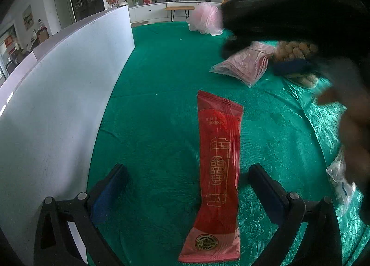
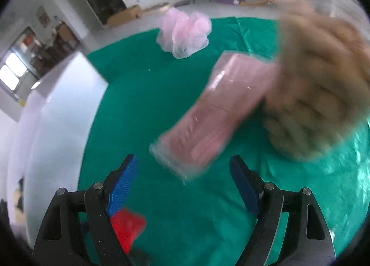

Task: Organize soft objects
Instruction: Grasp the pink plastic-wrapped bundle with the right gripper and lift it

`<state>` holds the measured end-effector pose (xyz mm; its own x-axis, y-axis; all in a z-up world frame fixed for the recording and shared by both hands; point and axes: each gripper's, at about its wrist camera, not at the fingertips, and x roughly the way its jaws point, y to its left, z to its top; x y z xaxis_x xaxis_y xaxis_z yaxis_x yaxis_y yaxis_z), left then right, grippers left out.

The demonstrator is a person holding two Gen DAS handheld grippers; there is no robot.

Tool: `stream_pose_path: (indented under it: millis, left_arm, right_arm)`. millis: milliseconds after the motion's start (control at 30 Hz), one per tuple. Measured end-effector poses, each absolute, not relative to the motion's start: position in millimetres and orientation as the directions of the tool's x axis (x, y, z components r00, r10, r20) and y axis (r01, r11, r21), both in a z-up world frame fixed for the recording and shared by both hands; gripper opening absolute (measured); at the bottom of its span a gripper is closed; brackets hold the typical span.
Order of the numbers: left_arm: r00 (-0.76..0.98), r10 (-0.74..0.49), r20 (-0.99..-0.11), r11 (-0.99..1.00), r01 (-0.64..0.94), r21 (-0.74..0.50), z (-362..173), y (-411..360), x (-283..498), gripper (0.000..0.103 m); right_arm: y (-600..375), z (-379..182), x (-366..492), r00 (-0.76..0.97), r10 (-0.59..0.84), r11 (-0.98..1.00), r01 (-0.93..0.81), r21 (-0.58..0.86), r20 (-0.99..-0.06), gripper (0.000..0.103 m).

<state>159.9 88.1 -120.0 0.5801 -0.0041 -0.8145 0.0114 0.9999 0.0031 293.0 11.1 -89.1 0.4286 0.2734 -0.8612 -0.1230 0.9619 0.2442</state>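
A long red packet lies flat on the green cloth, between the fingers of my left gripper, which is open and empty. My right gripper is open and empty, just in front of a clear bag of pink items; this view is blurred. That pink bag also shows in the left wrist view, beside a bag of tan knobbly pieces. The tan bag lies right of the pink bag. A pink mesh puff sits at the far side. The red packet's end shows by my right gripper's left finger.
A white wall-like panel runs along the left of the cloth. The right gripper's dark blurred body fills the upper right of the left wrist view. A crinkled clear bag lies at the cloth's right edge. The pink puff sits far back.
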Motion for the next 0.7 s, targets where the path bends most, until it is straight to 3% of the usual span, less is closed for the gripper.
stream_pose_path:
  millis: [133,200,367,467,700]
  left_arm:
    - [0.580,-0.004,-0.815,1.000,0.012,0.003,-120.1,88.1,159.7,0.103]
    - [0.580,-0.004,-0.815,1.000,0.012,0.003,-119.9,88.3,161.1,0.103]
    - [0.580,-0.004,-0.815,1.000,0.012,0.003,-120.8,87.9,165.1,0.103]
    - [0.580,-0.005,-0.815,1.000,0.012,0.002,-119.9,90.0,163.2,0.103]
    - [0.580,-0.005,-0.815,1.000,0.012,0.002,-120.4,90.1,162.9,0.103]
  right_arm:
    - [5.2,-105.8,322.9,0.394,0.200,0.977,-0.015,0.212,-0.897,0.083]
    - [3.0,-102.6,323.5,0.399,0.180,0.983,-0.038,0.180,-0.899,0.060]
    - [16.4,-69.0,304.9,0.443,0.148,0.978,-0.199,0.064,-0.884,0.022]
    - [15.8,-37.5,278.2,0.494,0.189,0.963,-0.262,0.062,-0.849,0.013]
    - [-23.7,28.9,192.1,0.594,0.274,0.941,-0.328,0.084,-0.756,0.012]
